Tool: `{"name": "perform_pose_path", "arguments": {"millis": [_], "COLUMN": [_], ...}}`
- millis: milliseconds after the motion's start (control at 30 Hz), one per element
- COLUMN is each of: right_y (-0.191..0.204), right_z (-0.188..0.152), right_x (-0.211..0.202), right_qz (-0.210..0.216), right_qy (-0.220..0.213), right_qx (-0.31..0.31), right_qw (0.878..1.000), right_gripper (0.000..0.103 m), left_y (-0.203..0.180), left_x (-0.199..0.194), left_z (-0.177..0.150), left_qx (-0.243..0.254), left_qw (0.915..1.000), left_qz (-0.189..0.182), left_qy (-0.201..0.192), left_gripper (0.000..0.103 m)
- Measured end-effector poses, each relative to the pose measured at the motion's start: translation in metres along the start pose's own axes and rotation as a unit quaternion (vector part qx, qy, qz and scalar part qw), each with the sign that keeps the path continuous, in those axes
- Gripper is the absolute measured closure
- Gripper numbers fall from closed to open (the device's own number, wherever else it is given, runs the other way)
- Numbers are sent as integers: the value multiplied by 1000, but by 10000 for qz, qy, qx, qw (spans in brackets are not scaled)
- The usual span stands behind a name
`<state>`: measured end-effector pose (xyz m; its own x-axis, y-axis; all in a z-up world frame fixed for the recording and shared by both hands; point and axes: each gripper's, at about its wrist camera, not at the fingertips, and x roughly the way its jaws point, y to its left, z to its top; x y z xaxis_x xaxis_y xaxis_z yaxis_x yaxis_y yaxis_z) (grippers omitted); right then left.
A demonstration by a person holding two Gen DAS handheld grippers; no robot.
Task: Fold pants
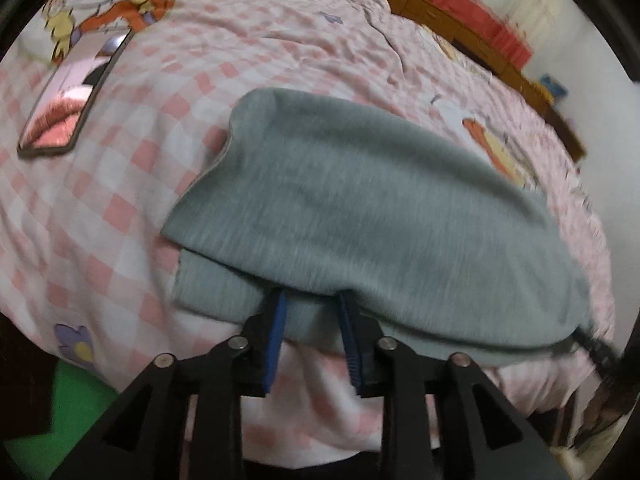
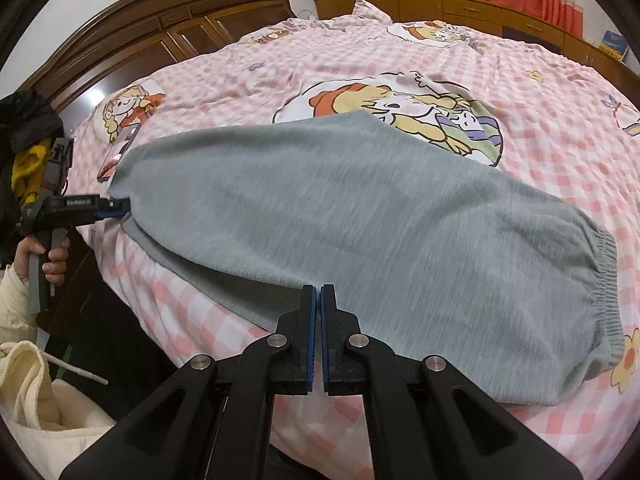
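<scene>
Grey sweatpants [image 2: 360, 216] lie doubled on bed [image 2: 400, 52]. Right hand-held gripper [image 2: 316, 292] is pinched on near edge; left hand-held gripper [image 1: 312, 300] is part-open, fabric between. Both edges should be carried level.

left wrist: close, downward | right wrist: likewise | shared: pants [image 1: 360, 208]

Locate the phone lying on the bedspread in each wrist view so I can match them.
Left wrist: phone at upper left, clear of the grey pants.
Right wrist: phone at mid-left, partly hidden behind the pants' left end.
Shared landmark: the orange cartoon-girl print beside it.
</scene>
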<state>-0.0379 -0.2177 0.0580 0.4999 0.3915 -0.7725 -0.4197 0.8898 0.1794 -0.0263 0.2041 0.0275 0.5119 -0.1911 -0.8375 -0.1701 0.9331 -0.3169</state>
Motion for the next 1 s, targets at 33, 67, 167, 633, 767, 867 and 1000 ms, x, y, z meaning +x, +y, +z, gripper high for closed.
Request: {"name": "perform_pose_path", "arguments": {"millis": [33,67,167,633,767,867,1000], "right_y": [0,0,-1,-3,-6,-6,-5], "right_z": [0,-1,-1,-10,-14,-14,-13], "right_x": [1,1,1,19,28,28,20], "right_qz": [-7,-9,-14,-70,-51,-51,-88], "right_qy": [10,19,21,356,473,456,346], "right_qx": [-8,-12,-3,-46,-14,23,-18], "right_qw": [10000,10000,10000,9993,9989,9989,9994], "right_gripper": [100,100,100,100,100,100,100], "left_y": [2,4,8,18,21,24,20], "left_x": [0,0,1,-8,-5,2,4], "left_z": [1,2,5,8,7,11,18], "left_qx": [-101,-193,-344,-769,-808,-953,-913], "left_qw": [9999,9996,9989,9924,9930,9919,9936], "left_qz": [-86,-167,-288,-888,-776,-781,-502], "left_qy": [-36,-80,-154,-360,-365,-322,-425], "left_gripper": [71,69,68,65,66,66,93]}}
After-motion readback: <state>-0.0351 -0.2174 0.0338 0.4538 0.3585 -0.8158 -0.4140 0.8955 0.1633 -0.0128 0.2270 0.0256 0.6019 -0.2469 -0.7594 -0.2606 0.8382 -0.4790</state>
